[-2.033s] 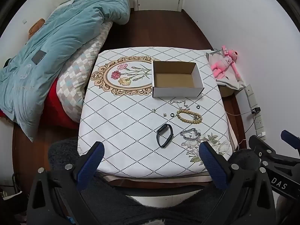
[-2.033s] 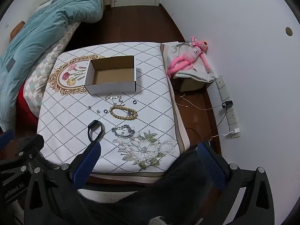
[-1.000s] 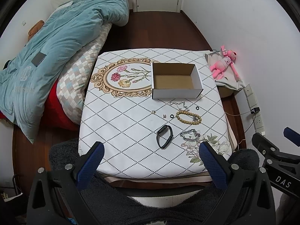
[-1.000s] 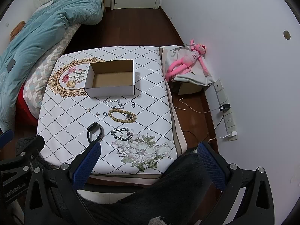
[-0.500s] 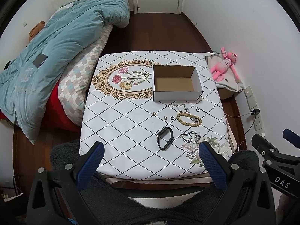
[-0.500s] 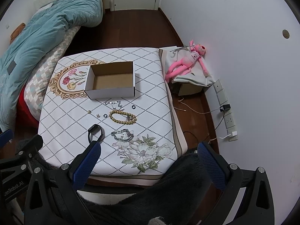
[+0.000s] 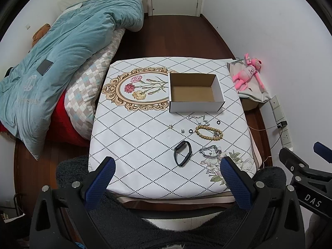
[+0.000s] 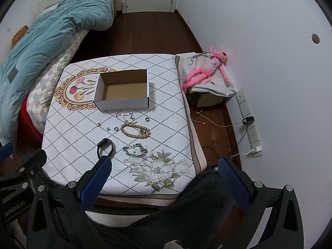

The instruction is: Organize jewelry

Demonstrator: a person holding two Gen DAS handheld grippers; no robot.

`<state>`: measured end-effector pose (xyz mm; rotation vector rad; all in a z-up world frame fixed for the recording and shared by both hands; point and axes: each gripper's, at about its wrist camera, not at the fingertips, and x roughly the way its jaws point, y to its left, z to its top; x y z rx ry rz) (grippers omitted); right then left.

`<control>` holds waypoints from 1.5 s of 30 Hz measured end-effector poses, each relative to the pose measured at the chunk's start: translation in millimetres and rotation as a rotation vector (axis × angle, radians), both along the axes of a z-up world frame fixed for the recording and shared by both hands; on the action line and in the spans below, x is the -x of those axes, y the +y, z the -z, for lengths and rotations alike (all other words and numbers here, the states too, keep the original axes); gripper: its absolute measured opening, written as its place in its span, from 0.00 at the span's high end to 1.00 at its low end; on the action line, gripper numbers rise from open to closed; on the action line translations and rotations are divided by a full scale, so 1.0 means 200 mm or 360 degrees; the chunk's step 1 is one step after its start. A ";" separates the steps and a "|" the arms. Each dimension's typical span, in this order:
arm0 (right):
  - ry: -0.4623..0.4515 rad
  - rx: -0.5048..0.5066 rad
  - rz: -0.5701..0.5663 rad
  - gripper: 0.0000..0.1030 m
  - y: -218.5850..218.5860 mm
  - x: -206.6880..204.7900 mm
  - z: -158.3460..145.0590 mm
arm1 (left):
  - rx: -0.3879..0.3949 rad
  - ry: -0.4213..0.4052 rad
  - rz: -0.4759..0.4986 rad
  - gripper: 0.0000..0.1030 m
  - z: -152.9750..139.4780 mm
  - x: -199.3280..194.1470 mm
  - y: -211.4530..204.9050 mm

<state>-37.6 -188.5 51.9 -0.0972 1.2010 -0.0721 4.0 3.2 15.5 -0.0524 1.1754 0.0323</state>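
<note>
An open, empty white cardboard box [image 7: 195, 91] [image 8: 123, 91] stands on a white diamond-patterned table [image 7: 134, 145] [image 8: 170, 108]. In front of it lie a thin silver chain [image 7: 199, 118], a wooden bead bracelet [image 7: 208, 133] [image 8: 135, 130], a silver link bracelet [image 7: 210, 151] [image 8: 134, 150], a black band [image 7: 182, 153] [image 8: 105, 146], black rings [image 7: 218, 122] and small earrings [image 7: 170, 126]. My left gripper [image 7: 167, 167] and right gripper [image 8: 164, 168] are open and empty, held back above the table's near edge.
A bed with a teal duvet [image 7: 58, 58] and checked pillow [image 7: 87, 87] borders the table's left side. A pink plush toy [image 7: 248, 72] [image 8: 207, 70] lies on a bag to the right, near wall sockets [image 8: 249, 120]. Dark wooden floor lies behind.
Both grippers have drifted slightly forward toward the table, so the table and jewelry appear a little nearer. Nothing on the table has moved.
</note>
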 end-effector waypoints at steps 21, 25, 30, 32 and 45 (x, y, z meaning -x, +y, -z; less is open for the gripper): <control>-0.0009 0.0000 0.0003 0.00 -0.02 0.01 -0.01 | 0.0004 -0.0002 0.0004 0.00 0.01 0.03 -0.02; -0.0011 -0.0001 0.0002 0.00 -0.02 0.01 -0.02 | 0.0006 -0.0005 0.0006 0.00 0.00 0.03 -0.03; -0.0013 0.0001 0.0001 0.00 -0.02 0.01 -0.02 | 0.0009 -0.0006 0.0003 0.00 0.00 0.02 -0.04; -0.0014 0.0000 0.0000 0.00 -0.02 0.02 -0.03 | 0.0007 -0.0007 0.0004 0.00 0.00 0.02 -0.04; -0.0054 -0.0041 0.0059 0.00 -0.07 -0.09 0.06 | -0.0085 -0.0132 -0.0038 0.00 0.10 -0.12 0.00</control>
